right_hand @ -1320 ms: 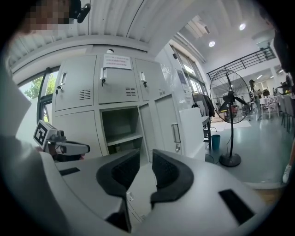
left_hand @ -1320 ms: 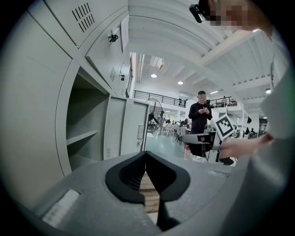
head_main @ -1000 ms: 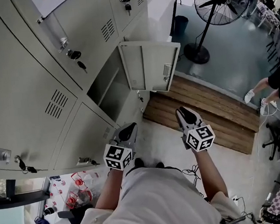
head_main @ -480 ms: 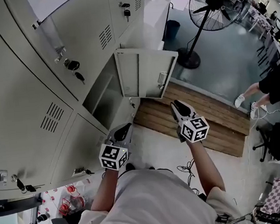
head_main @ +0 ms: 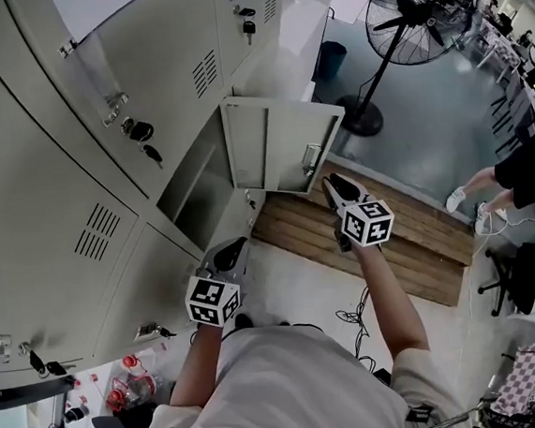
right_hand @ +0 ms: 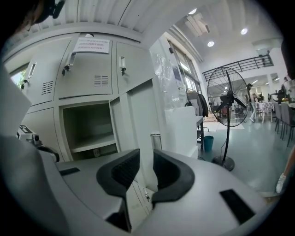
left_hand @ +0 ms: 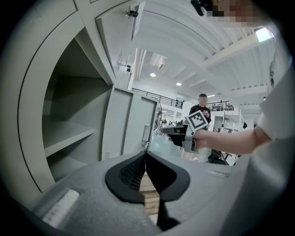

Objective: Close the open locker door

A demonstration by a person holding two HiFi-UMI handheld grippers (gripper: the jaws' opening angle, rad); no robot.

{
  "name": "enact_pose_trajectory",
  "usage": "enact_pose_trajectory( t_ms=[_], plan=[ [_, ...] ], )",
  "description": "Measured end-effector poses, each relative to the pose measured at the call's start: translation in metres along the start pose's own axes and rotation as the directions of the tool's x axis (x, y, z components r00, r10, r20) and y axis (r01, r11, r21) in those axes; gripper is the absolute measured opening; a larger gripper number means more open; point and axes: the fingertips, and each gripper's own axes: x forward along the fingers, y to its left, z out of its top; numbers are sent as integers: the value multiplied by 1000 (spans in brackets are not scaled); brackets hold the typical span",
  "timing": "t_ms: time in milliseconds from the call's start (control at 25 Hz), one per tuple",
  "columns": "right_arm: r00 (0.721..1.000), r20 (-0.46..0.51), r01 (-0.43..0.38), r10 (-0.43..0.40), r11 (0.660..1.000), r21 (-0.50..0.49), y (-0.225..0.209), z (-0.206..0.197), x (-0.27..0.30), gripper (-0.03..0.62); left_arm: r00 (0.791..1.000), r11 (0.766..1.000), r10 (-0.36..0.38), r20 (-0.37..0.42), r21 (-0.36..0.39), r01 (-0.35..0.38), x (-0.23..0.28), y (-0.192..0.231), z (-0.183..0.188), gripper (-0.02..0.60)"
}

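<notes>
The open locker door (head_main: 284,145) swings out from a grey locker bank, inner face and latch toward me, baring an empty compartment (head_main: 194,182) with a shelf. My right gripper (head_main: 337,186) is open with nothing between its jaws, its tip just below the door's free edge near the latch. In the right gripper view the door (right_hand: 138,122) stands straight ahead beyond the right gripper (right_hand: 146,159). Lower down by the locker front, my left gripper (head_main: 233,251) is shut and empty. The left gripper view has the left gripper (left_hand: 145,154), the door (left_hand: 129,122) and the right gripper (left_hand: 173,131).
A wooden platform (head_main: 393,243) lies under the door. Behind it stand a pedestal fan (head_main: 408,11) and a blue bin (head_main: 331,58). A person's legs (head_main: 490,182) and an office chair (head_main: 518,278) are at the right. Keys hang in neighbouring locks (head_main: 142,131).
My right gripper has risen toward the door's free edge. The left gripper has hardly moved relative to the lockers.
</notes>
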Motion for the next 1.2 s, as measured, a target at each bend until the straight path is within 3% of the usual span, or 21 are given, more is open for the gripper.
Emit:
enact_pose_trajectory(
  t_ms=[480, 880, 1200],
  plan=[
    [999, -44, -6, 5, 1000, -13, -39, 17, 42, 86, 1000, 1000, 25, -15, -10, -25, -8, 7, -6, 15],
    [999, -11, -45, 45, 999, -10, -40, 37, 59, 117, 999, 999, 39, -17, -15, -39, -13, 9, -8, 15],
    [998, -35, -63, 61, 995, -72, -32, 38, 62, 127, 999, 999, 38, -14, -18, -39, -18, 6, -10, 15]
  ],
)
